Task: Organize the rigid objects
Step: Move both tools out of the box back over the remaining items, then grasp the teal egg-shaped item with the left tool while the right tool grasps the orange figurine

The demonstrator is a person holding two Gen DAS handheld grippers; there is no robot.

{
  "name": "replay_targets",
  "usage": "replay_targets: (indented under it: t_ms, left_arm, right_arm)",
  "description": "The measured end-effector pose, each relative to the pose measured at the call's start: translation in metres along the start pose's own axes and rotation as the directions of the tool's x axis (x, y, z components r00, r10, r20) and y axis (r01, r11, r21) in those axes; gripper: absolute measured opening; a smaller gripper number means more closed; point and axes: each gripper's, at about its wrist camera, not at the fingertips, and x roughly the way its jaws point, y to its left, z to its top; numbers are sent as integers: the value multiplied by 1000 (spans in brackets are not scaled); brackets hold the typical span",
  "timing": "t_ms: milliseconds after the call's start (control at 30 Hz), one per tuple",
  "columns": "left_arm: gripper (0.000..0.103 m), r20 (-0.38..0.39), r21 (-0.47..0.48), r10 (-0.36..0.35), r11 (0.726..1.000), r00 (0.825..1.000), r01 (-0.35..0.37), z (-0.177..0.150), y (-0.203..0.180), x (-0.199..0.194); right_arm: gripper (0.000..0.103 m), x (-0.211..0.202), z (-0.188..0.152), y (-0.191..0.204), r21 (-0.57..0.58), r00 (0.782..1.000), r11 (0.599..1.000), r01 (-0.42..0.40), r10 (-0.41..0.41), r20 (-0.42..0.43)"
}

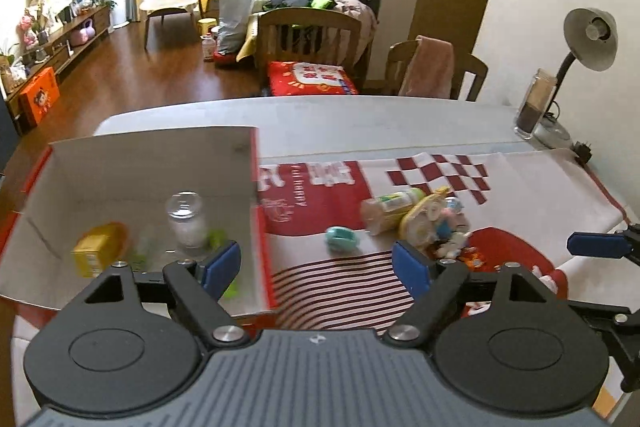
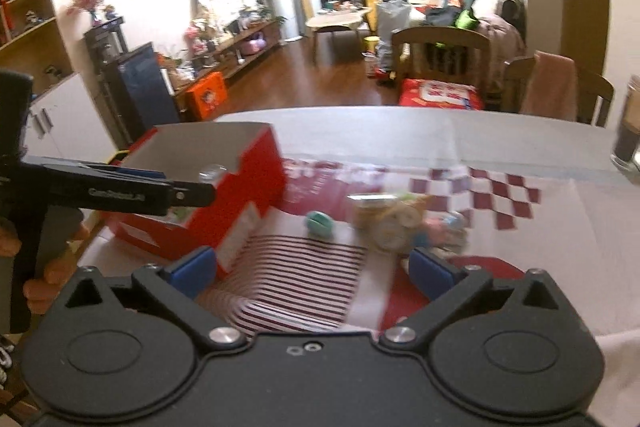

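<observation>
A red cardboard box (image 1: 262,247) (image 2: 256,163) with a white inside lies open on the table's left. In it stand a clear jar (image 1: 186,225) and a yellow container (image 1: 100,251), with green bits beside them. On the patterned cloth right of the box lie a teal clip-like object (image 1: 341,238) (image 2: 319,223), a small bottle with a green label (image 1: 390,209), a round yellow toy (image 1: 424,221) (image 2: 396,227) and small figurines (image 1: 452,231). My left gripper (image 1: 316,267) is open, straddling the box's right wall, nothing held. My right gripper (image 2: 312,273) is open above the striped cloth, empty.
A glass jar with dark contents (image 1: 534,105) and a desk lamp (image 1: 588,39) stand at the table's far right. Wooden chairs (image 1: 312,35) line the far edge. The left gripper's arm (image 2: 120,189) reaches across the right wrist view, with a hand (image 2: 36,279) below it.
</observation>
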Motion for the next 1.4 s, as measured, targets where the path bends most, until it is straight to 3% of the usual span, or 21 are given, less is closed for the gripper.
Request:
replay_targets:
  t_ms: [233, 533, 767, 1200, 1400]
  left_arm:
    - [83, -9, -2, 1, 1000, 1000, -1, -6, -33, 34]
    - [83, -43, 16, 45, 999, 998, -45, -14, -56, 86]
    - [83, -67, 9, 86, 996, 994, -86, -18, -60, 122]
    - [83, -78, 33, 157, 987, 985, -155, -20, -57, 164]
    - [83, -97, 28, 166, 986, 981, -164, -21, -54, 178]
  right_arm:
    - [102, 6, -11, -30, -34, 999, 998, 50, -51, -18]
    - [101, 33, -22, -65, -58, 996, 997, 55, -59, -71]
    - [89, 65, -27, -88, -19, 991, 999, 46, -48, -122]
    - [66, 110, -33, -99, -99, 982, 994, 46, -63, -178]
    - [60, 123, -36, -103, -108, 979, 993, 46, -66, -191]
